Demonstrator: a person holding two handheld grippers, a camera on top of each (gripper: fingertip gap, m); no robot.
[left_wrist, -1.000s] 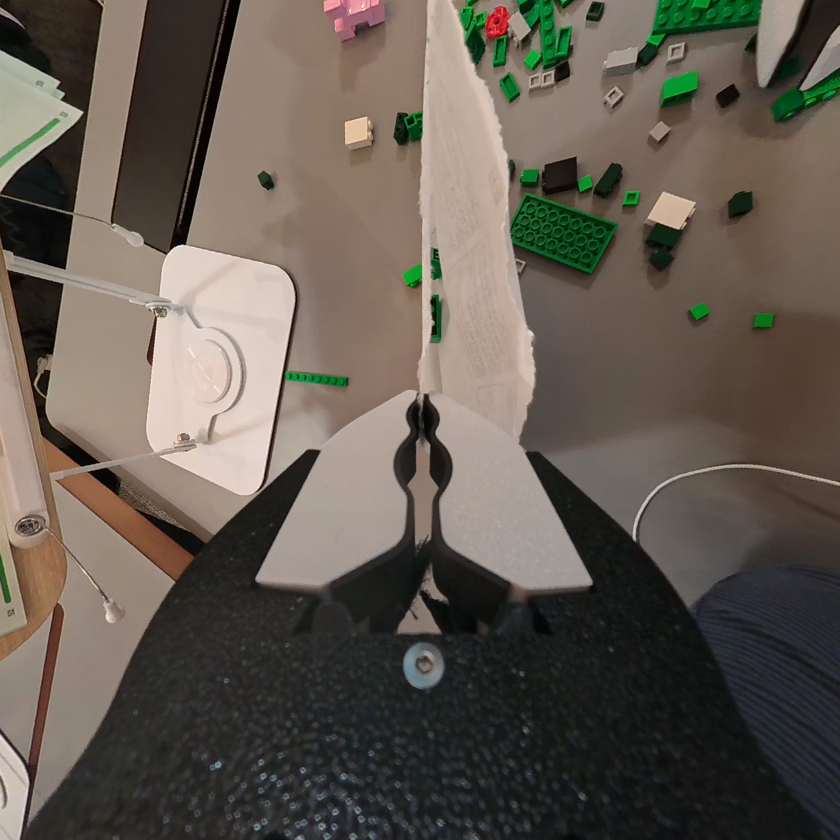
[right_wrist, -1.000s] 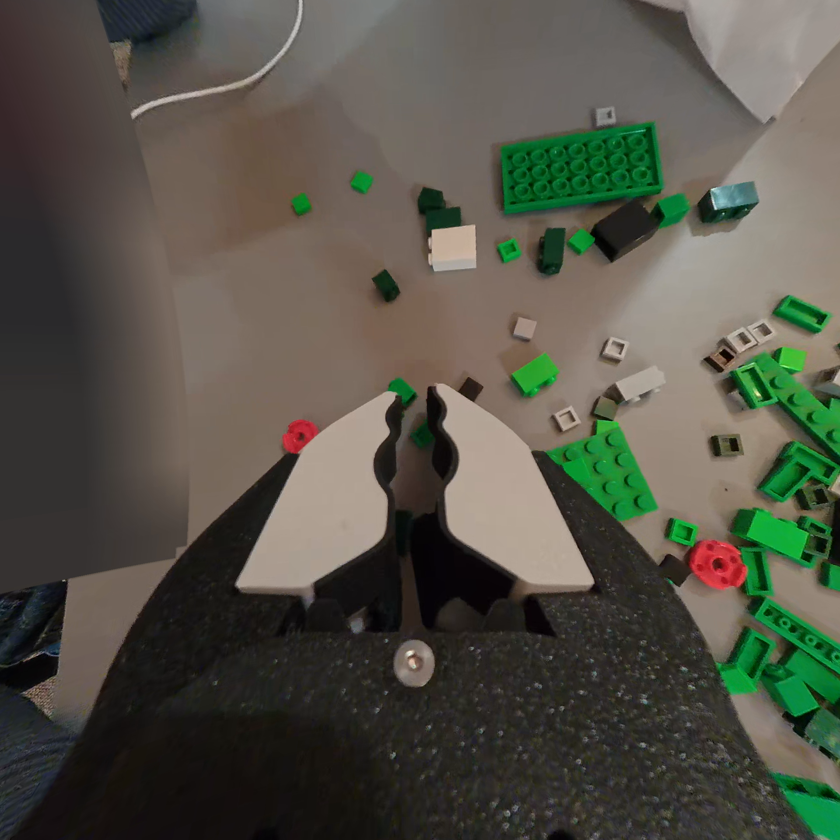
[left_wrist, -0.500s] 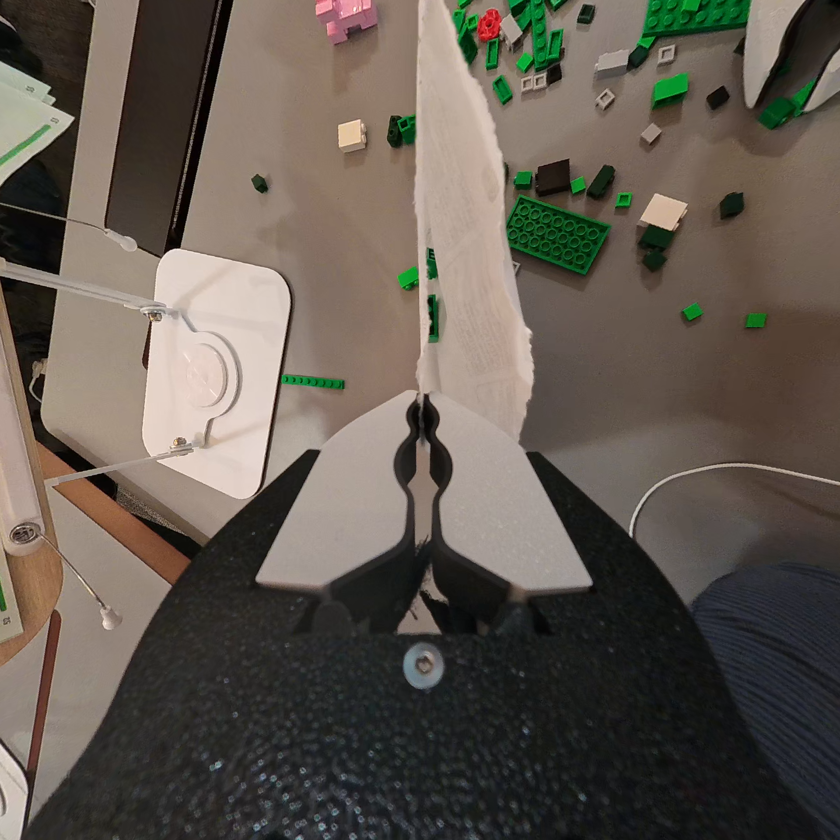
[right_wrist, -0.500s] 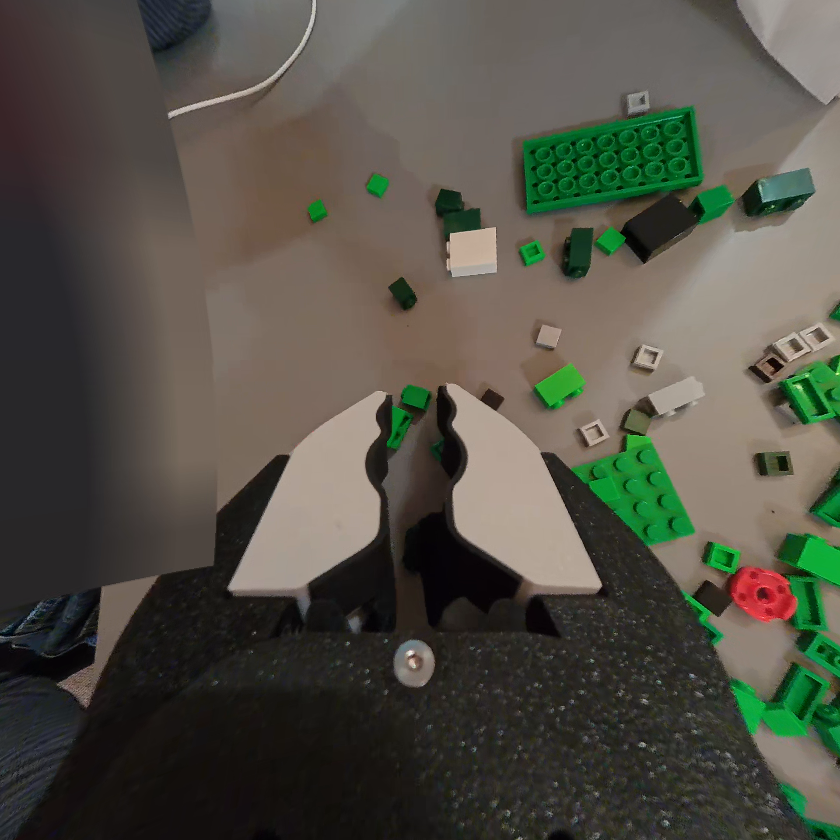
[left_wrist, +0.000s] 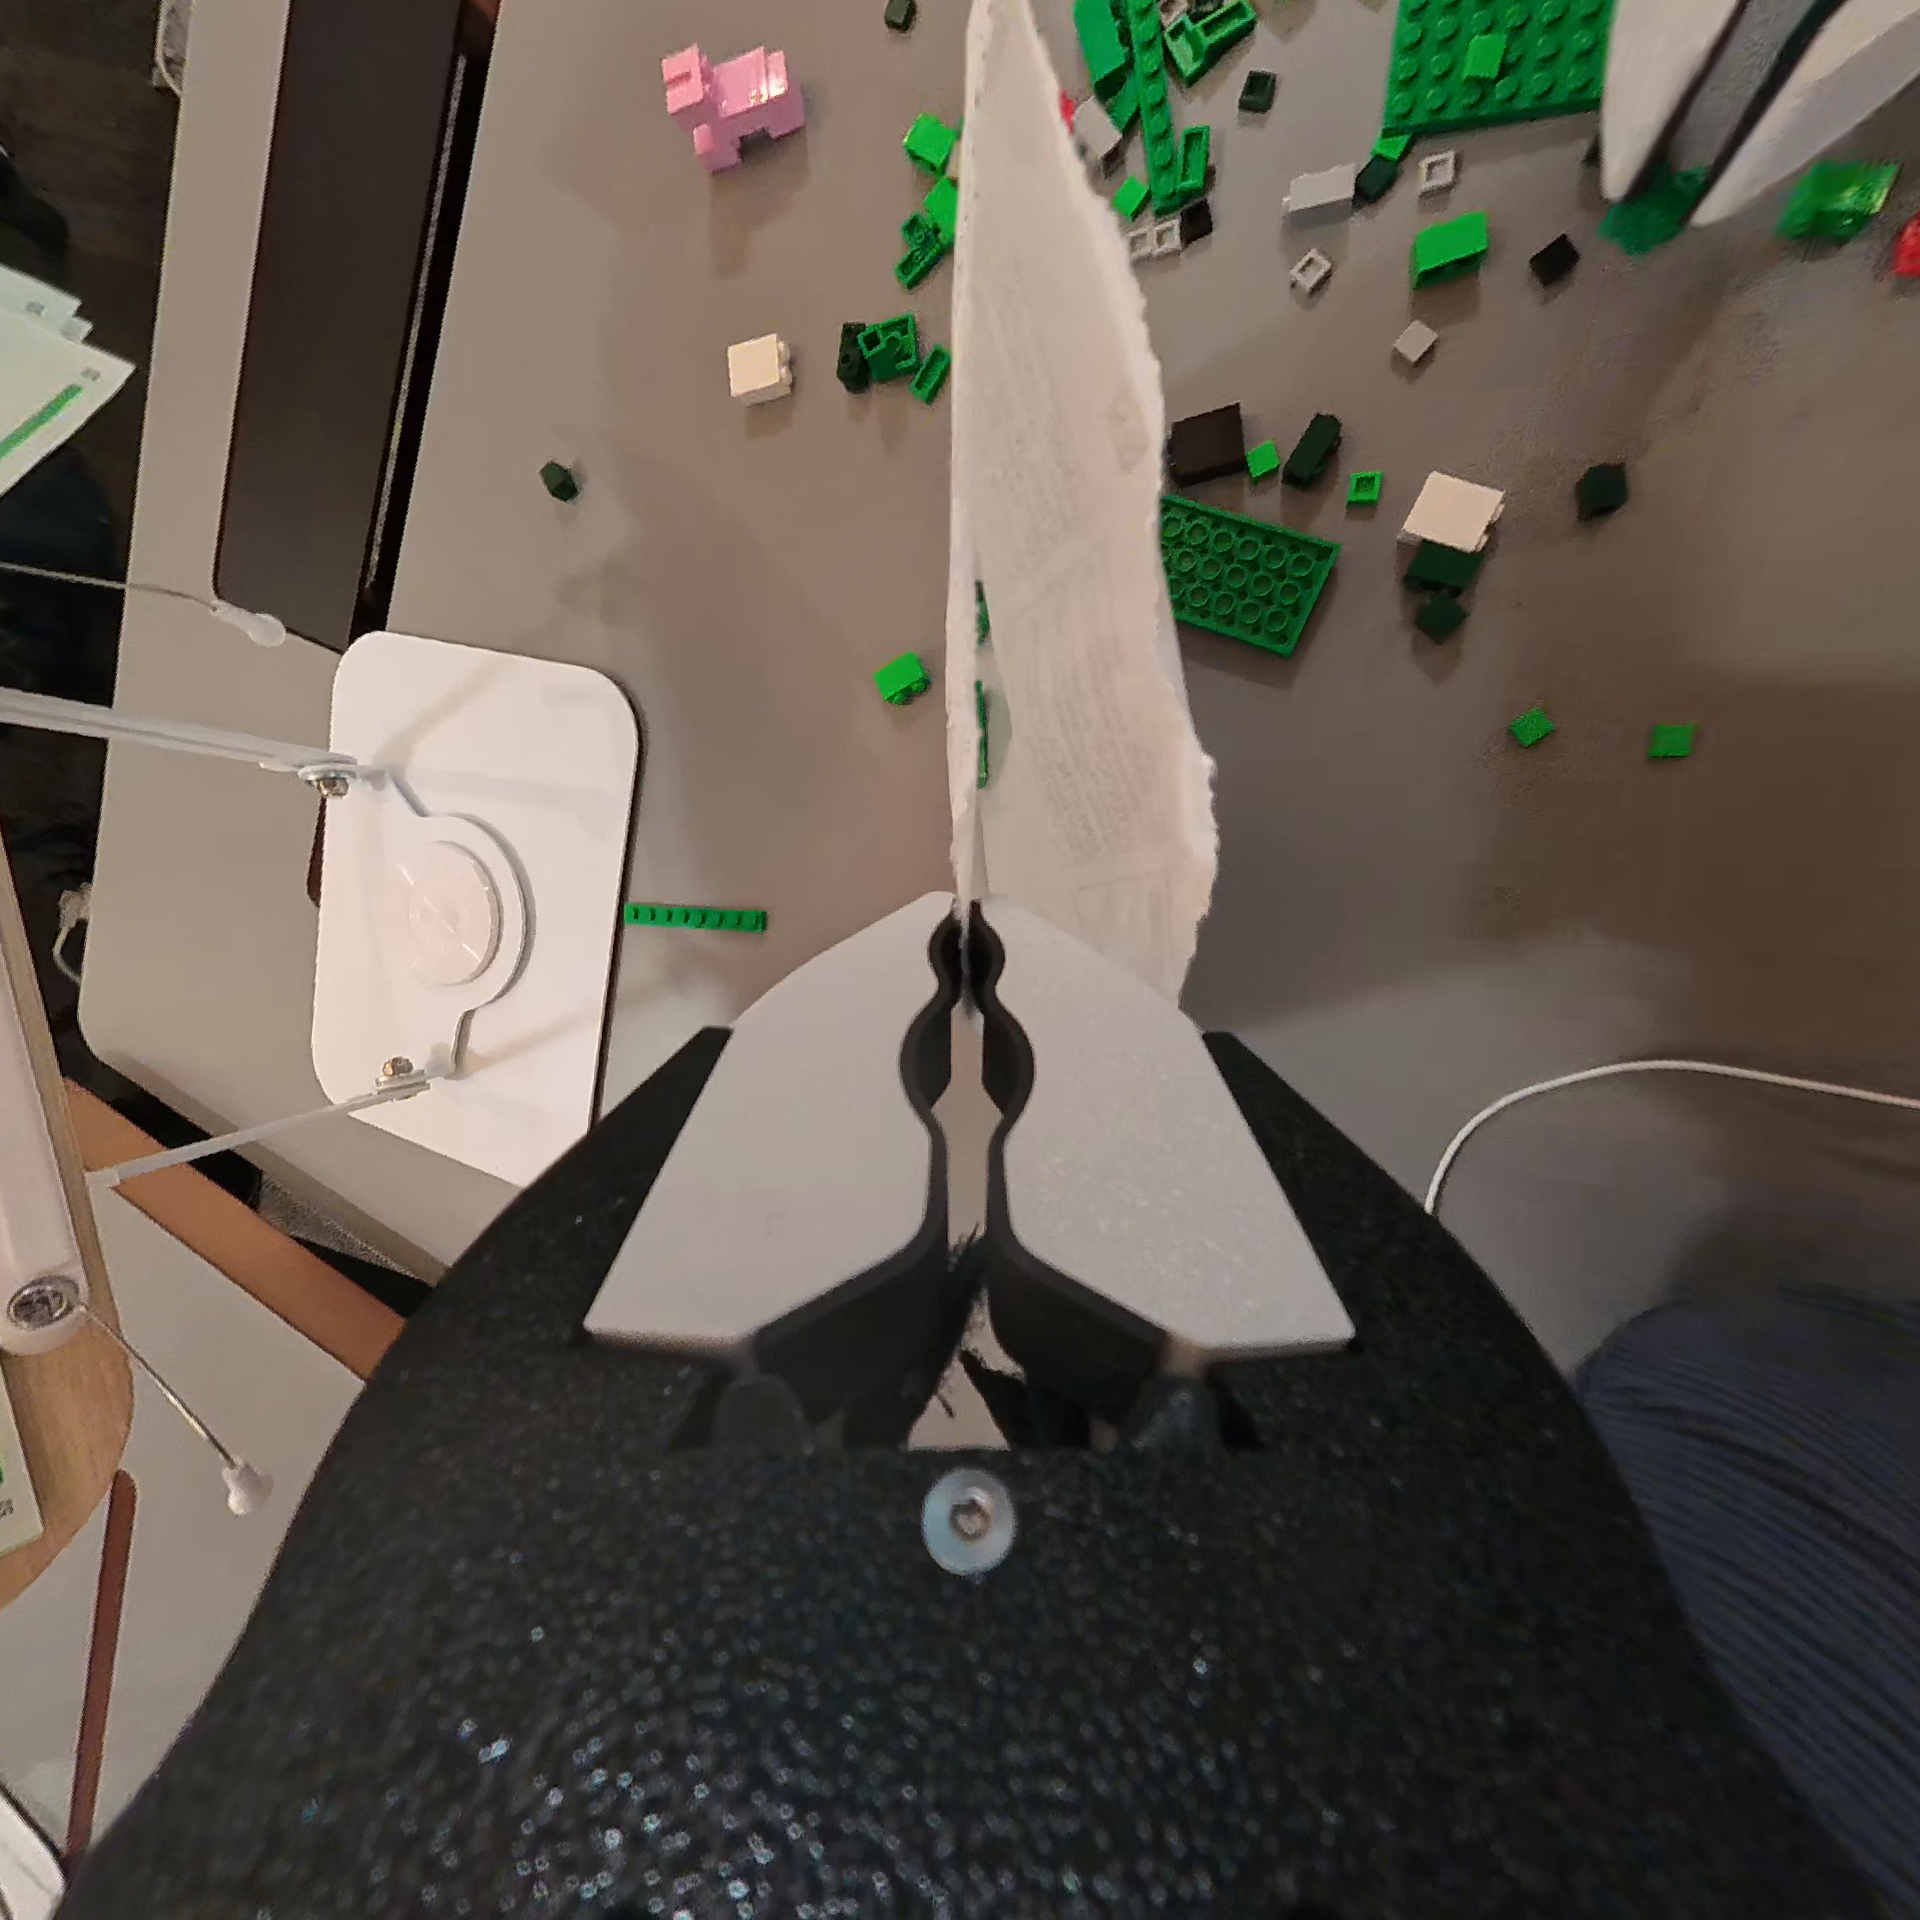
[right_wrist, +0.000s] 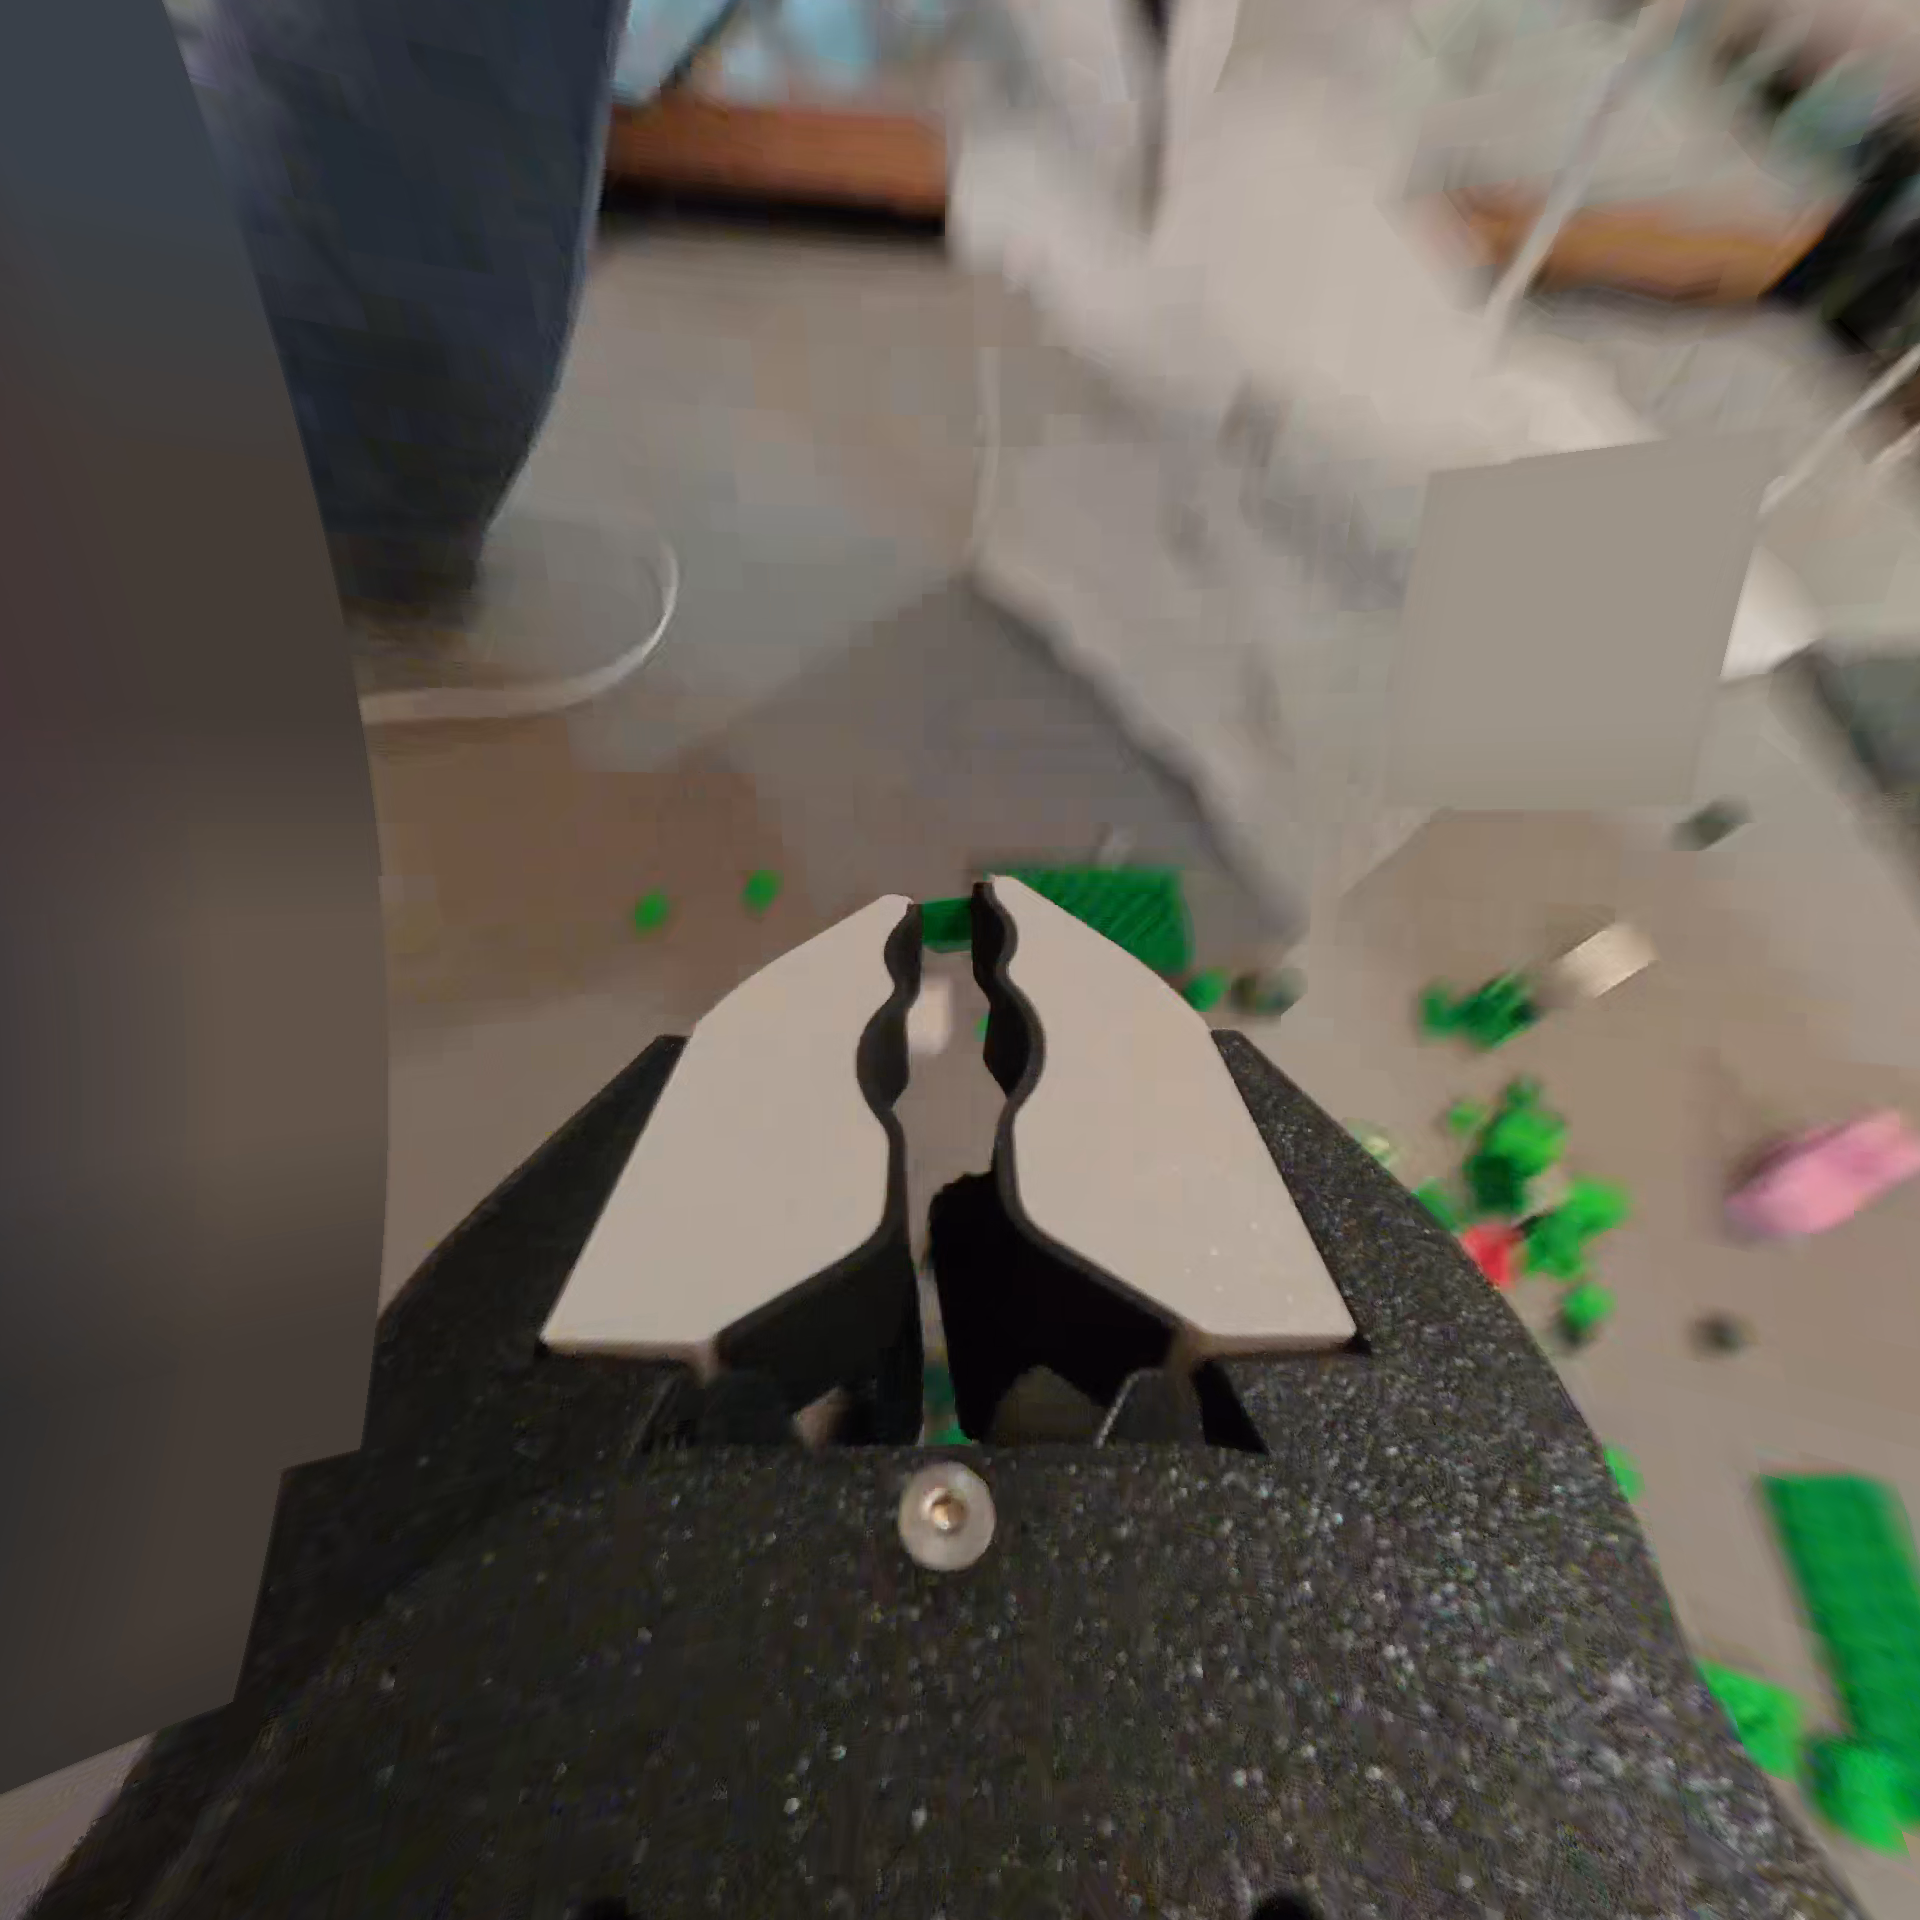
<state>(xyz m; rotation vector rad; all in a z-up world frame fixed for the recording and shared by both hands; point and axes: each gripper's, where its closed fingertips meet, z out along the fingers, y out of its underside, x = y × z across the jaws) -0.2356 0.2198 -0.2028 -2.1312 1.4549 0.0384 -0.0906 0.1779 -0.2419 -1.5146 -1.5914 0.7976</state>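
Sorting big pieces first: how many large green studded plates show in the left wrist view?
2: one plate just right of the paper strip, another at the top edge. The strip may hide others.

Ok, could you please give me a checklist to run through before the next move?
1. Grip of left tool on paper sheet: ok, shut.
2. Small green brick pinched at tips of right tool: ok.
3. Right wrist view sharp enough to aim: not ok, blurred.
4. The white cable apart from left tool: ok.
5. Far end of paper sheet free of grey table: cannot tell.
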